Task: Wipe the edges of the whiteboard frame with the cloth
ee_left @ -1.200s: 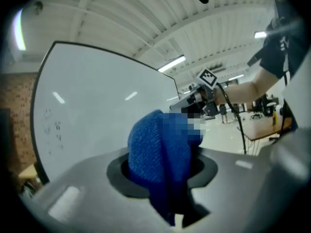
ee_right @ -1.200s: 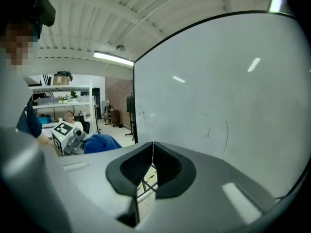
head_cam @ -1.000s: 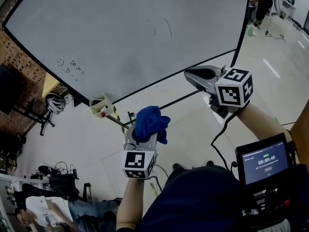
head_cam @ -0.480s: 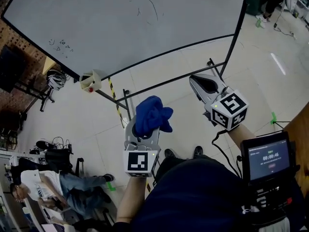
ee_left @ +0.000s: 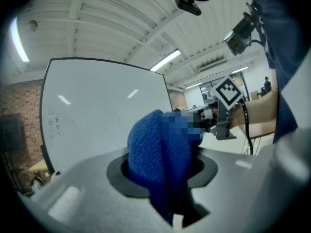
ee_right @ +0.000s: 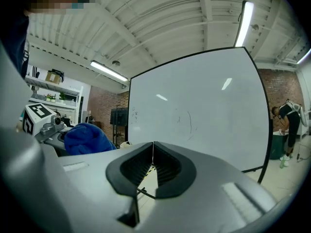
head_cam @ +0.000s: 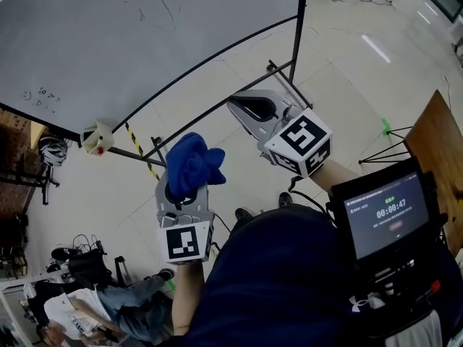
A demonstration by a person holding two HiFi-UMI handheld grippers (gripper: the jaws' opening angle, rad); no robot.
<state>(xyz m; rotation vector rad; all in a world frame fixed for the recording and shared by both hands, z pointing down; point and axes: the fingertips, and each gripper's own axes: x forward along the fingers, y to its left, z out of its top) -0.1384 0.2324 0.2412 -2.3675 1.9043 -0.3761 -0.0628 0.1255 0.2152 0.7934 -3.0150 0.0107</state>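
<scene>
Head view: cloth [head_cam: 194, 159] in left tool [head_cam: 186, 185]

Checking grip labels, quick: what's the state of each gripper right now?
Left gripper: closed on the blue cloth.
Right gripper: closed, nothing between its jaws.

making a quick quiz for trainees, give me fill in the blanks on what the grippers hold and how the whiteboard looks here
The left gripper is shut on a ____ cloth.
The right gripper is shut and holds ____.
The whiteboard has a ____ frame.
Missing words: blue; nothing; black.
</scene>
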